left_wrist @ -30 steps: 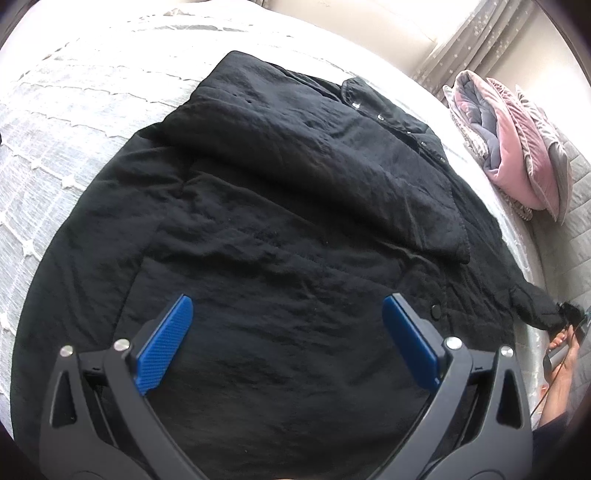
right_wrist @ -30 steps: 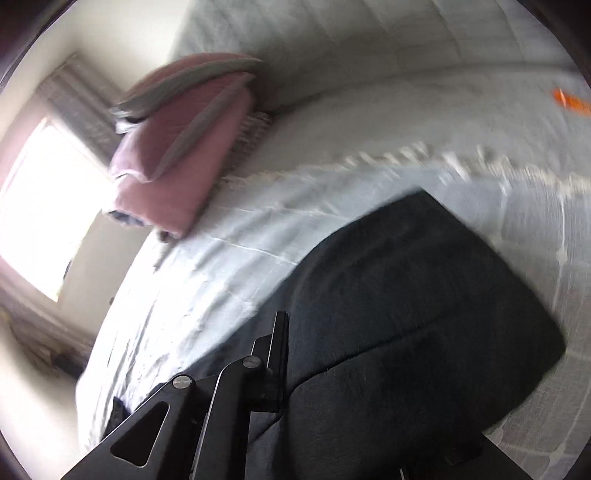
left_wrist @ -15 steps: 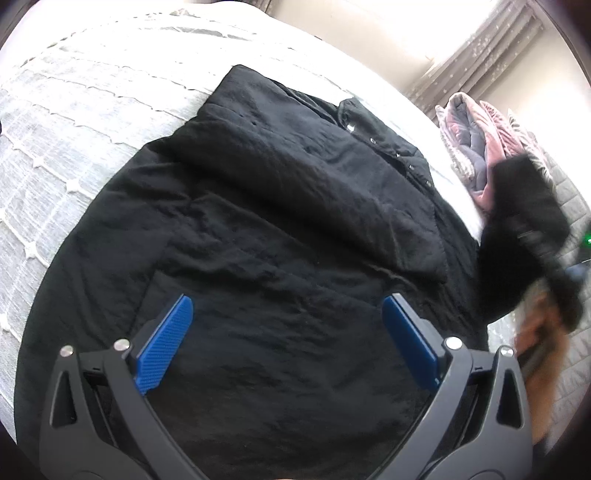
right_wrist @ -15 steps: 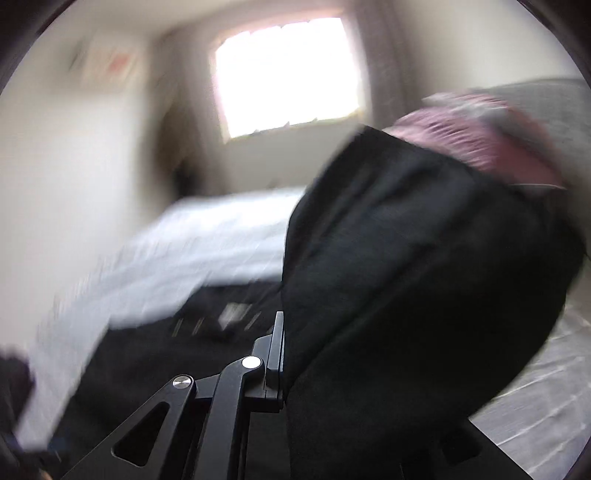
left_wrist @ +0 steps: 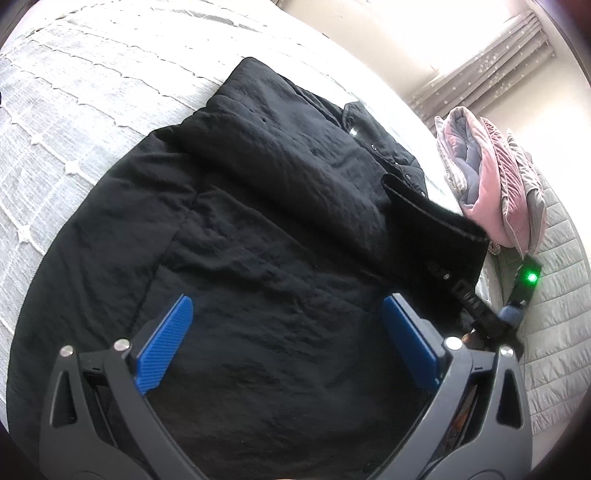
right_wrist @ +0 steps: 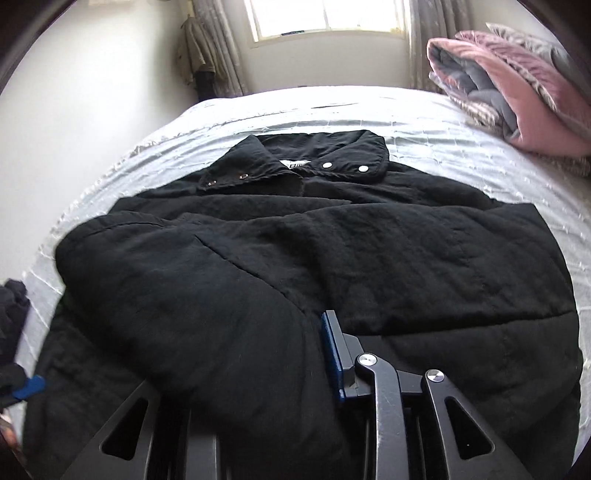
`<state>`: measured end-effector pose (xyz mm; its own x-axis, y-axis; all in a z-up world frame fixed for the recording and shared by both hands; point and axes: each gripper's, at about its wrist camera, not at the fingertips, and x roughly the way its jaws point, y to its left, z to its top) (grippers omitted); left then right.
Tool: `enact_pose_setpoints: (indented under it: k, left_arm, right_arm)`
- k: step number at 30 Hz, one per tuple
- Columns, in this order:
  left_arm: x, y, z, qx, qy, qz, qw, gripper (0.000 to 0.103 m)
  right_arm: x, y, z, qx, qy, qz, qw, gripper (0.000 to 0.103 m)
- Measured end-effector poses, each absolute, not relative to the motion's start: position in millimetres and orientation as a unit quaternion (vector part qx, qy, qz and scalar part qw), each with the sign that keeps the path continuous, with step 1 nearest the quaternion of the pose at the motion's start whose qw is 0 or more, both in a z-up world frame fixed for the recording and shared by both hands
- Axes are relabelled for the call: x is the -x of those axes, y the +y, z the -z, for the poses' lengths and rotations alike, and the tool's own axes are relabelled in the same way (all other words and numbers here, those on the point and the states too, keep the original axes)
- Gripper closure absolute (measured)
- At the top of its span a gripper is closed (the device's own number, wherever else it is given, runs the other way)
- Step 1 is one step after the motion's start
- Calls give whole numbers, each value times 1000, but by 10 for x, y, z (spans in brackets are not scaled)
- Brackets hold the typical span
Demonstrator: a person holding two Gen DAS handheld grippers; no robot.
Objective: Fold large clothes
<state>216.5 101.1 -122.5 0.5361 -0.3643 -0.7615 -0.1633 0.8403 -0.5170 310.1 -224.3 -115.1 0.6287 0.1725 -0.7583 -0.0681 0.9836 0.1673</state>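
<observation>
Left wrist view: left gripper [left_wrist: 286, 345] hovered over the near half of the black jacket [left_wrist: 258, 229], fingers spread wide, nothing between the blue pads [left_wrist: 164, 345]. Jacket lay flat on the white bedspread [left_wrist: 74, 92], one sleeve folded across the chest. Right gripper [left_wrist: 476, 308] was at the jacket's right edge, green LED lit, with a sleeve draped from it.

Right wrist view: right gripper [right_wrist: 317, 354] was clamped on that sleeve [right_wrist: 207, 295], fabric bunched over the left finger; only the right pad [right_wrist: 332, 354] showed, so grip looked closed but partly hidden. Collar [right_wrist: 314, 158] sat at the far end, snaps visible. Pink folded blanket [right_wrist: 517, 85] was far right, window [right_wrist: 325, 16] beyond the bed.
</observation>
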Motion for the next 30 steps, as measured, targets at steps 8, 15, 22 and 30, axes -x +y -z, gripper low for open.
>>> enact_pose_setpoints:
  k: [8,15,22,30]
  left_arm:
    - [-2173,1012,1201,272,473,62,836,1]
    - [-2172,1044,1222,279,477,62,831,1]
    - [-2168,1069,1206,282,472,62,833,1]
    - [-2176,1120,1211,288,470,58,832,1]
  right_arm:
    - [-3295,-2219,857,-179,374,-53,909,71]
    - [-3384,-1815,1161,-116,430,-65,893,50]
    - [-3271,-1662,953,-168,454,-163,860,26]
    - [-3309,-1535,1085,-145,466,-153,859,45]
